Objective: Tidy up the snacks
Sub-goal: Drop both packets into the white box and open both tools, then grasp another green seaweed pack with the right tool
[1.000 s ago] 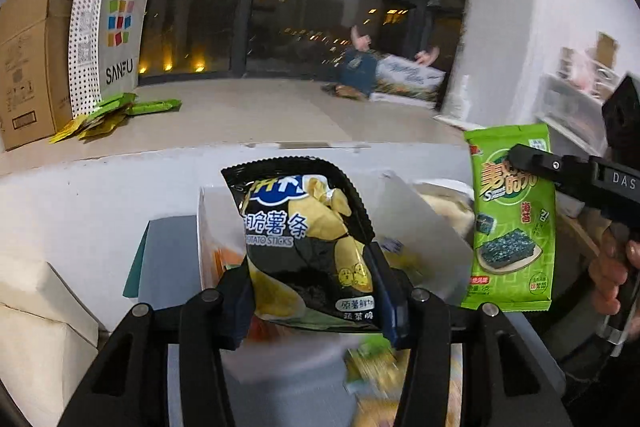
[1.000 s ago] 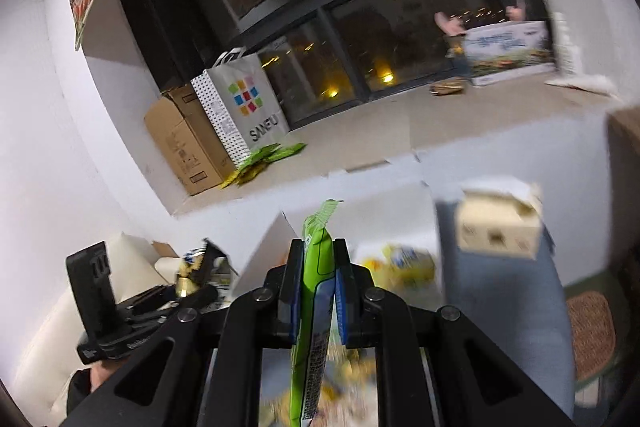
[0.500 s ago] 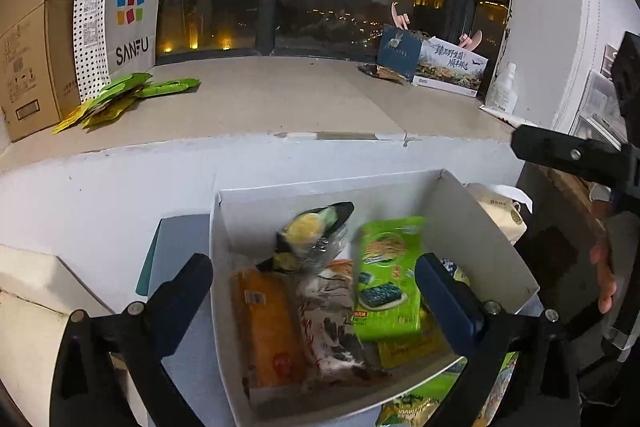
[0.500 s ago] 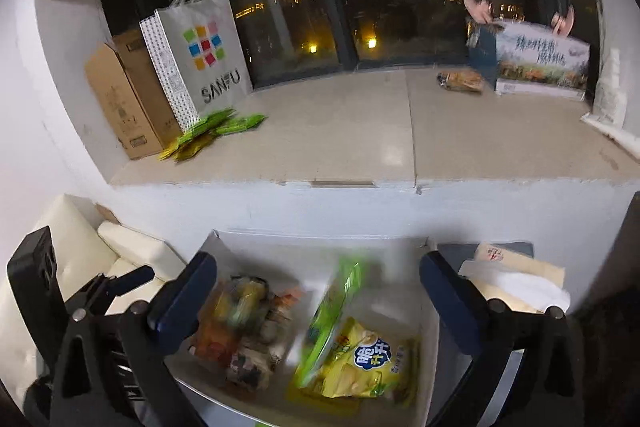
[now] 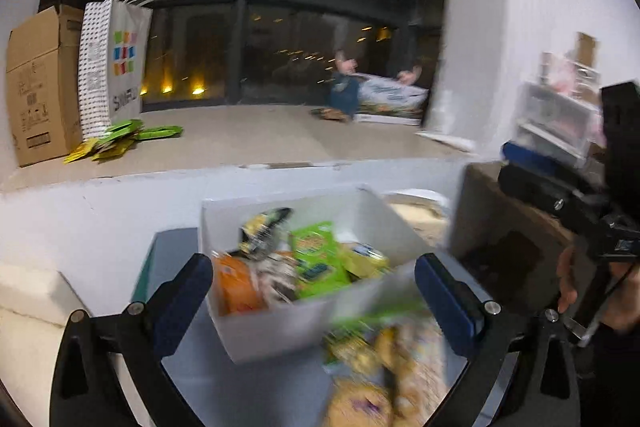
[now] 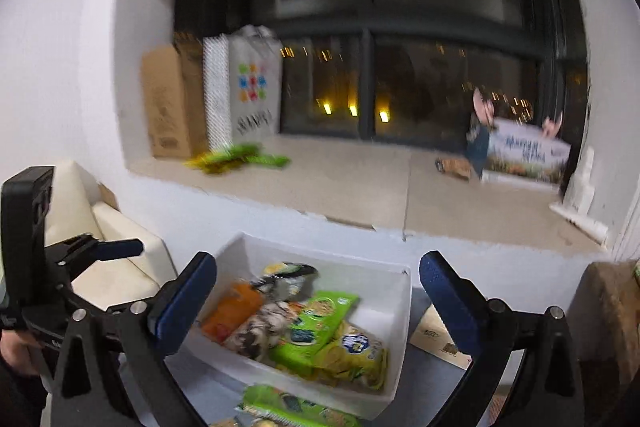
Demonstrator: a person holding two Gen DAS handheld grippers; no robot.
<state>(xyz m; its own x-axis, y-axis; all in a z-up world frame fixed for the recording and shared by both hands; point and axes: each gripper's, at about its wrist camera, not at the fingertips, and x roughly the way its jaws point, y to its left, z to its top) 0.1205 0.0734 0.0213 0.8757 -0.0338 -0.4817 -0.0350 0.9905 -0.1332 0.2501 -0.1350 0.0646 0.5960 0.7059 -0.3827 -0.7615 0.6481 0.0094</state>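
Observation:
A white box on the grey-blue table holds several snack packs: an orange pack, a green seaweed pack, a black potato-stick bag and a yellow bag. My left gripper is open and empty, above the box's near edge. My right gripper is open and empty over the box. More loose packs lie blurred on the table in front of the box.
A wide window ledge behind carries a cardboard box, a SANFU bag, green sachets and a tissue box. A cream sofa stands at the left. A brown cabinet stands at the right.
A second ago each gripper held a pack: left the black potato sticks, right the green seaweed. Both let go into the box and opened. Both grippers have since drawn back and tilted.

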